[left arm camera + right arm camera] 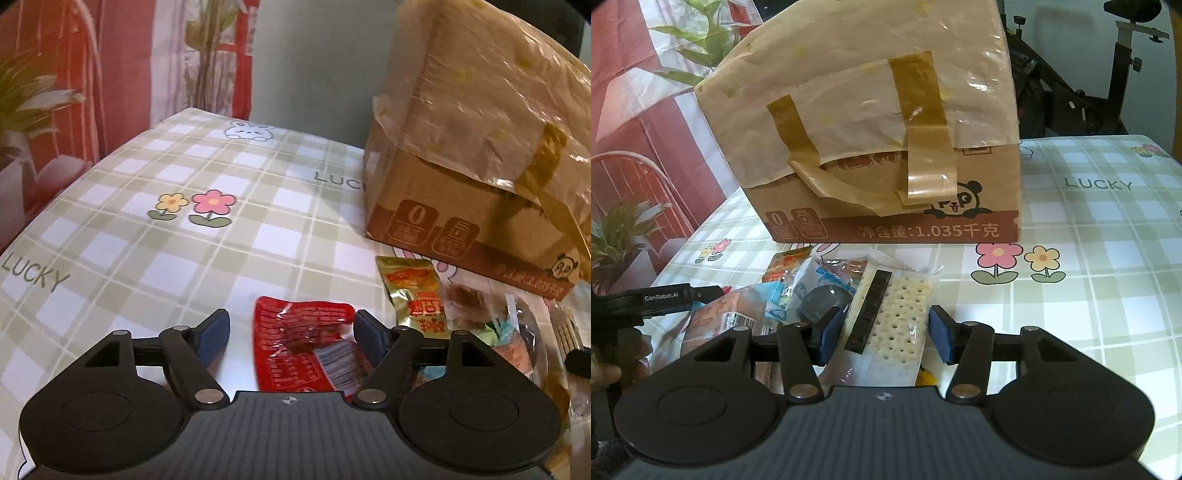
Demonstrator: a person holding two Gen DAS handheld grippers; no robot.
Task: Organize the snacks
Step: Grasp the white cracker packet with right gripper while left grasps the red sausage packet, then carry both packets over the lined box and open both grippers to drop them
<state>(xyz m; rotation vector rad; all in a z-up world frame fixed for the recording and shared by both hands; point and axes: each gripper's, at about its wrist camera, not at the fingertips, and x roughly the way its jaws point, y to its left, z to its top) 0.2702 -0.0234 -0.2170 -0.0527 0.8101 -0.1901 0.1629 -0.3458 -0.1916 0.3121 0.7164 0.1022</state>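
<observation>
Left wrist view: checked tablecloth [155,229] printed with flowers, a rabbit and the word LUCKY covered the table.
Left gripper [291,334]: its jaws stood wide apart, poised over a red snack packet [295,343] lying flat on the cloth; the packet lay between the blue pads, closer to the right one, and whether that pad touched it could not be told.
Snack pile: a gold and red sachet [413,291] lay just right of the red packet, with more small wrapped snacks [480,306] heaped beyond it, blurred.
Cardboard box [461,155]: it stood at the upper right, draped in crinkled plastic film and strapped with brown tape.

Right wrist view: the same cardboard box [886,147], bearing a panda print, stood directly ahead on the cloth.
Right gripper [881,334]: jaws partly closed around a clear-wrapped cracker pack [897,317], a blue pad at each side of it; firm contact could not be confirmed.
Snack pile: mixed packets [798,291] lay between the box and the gripper, left of the crackers.
Left edge: the other gripper's black body [661,297], labelled GenRobot.AI, reached in over the pile.
</observation>
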